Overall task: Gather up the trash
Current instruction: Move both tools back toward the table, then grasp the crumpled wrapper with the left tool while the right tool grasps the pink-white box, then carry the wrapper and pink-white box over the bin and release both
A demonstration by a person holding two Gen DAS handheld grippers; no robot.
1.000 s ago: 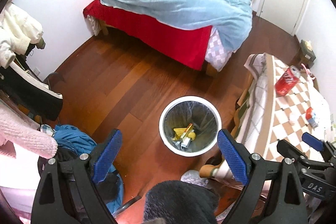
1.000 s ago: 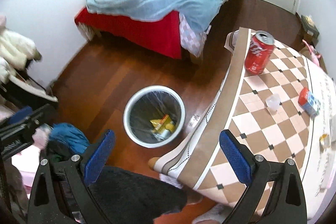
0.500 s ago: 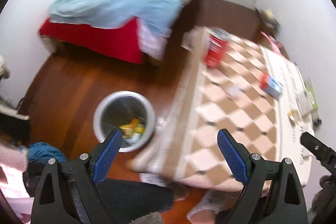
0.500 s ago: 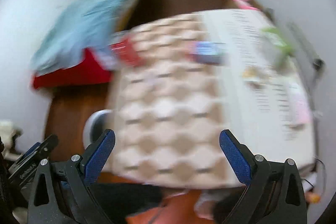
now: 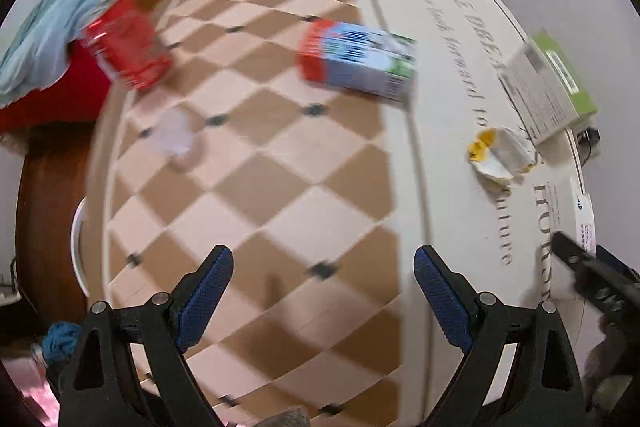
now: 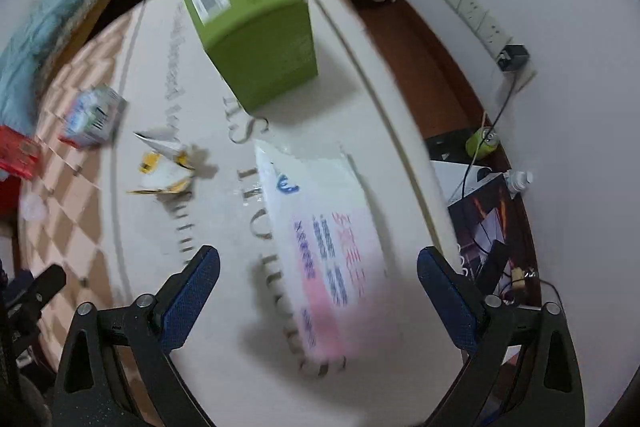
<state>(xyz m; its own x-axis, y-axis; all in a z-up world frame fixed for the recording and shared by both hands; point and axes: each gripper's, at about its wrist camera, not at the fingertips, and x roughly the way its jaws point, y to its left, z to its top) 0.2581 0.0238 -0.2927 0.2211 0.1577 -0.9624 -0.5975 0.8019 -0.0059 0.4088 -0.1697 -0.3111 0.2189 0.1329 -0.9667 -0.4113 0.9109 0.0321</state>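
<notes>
Checkered in tan and cream, the cloth-covered worktop (image 5: 280, 163) fills both of our wrist views, and we place everything against the blue, white and red drink carton (image 5: 356, 61) lying on its side there. Left of the carton, at the worktop's edge, stands a blurred red soda can (image 5: 126, 41). Below the can and nearer to us than the carton sits a small clear plastic cup (image 5: 178, 139). Right of the carton, on the cream part of the cloth with grey lettering, lies a crumpled white and yellow wrapper (image 5: 496, 157), apart from it. Beyond the wrapper, further right, a green cardboard box (image 6: 256, 35) stands upright. A white and pink printed plastic bag (image 6: 328, 239) lies flat nearest to our right gripper (image 6: 318, 301), well apart from the carton.

Our left gripper (image 5: 323, 301) hovers over the checkered part, its blue-padded fingers (image 5: 204, 297) spread wide and grasping nothing. The right gripper's fingers (image 6: 446, 301) are likewise released, empty, with the bag between them in view. Left of the worktop, a sliver of the white bin rim (image 5: 78, 243) shows on the wooden floor.
</notes>
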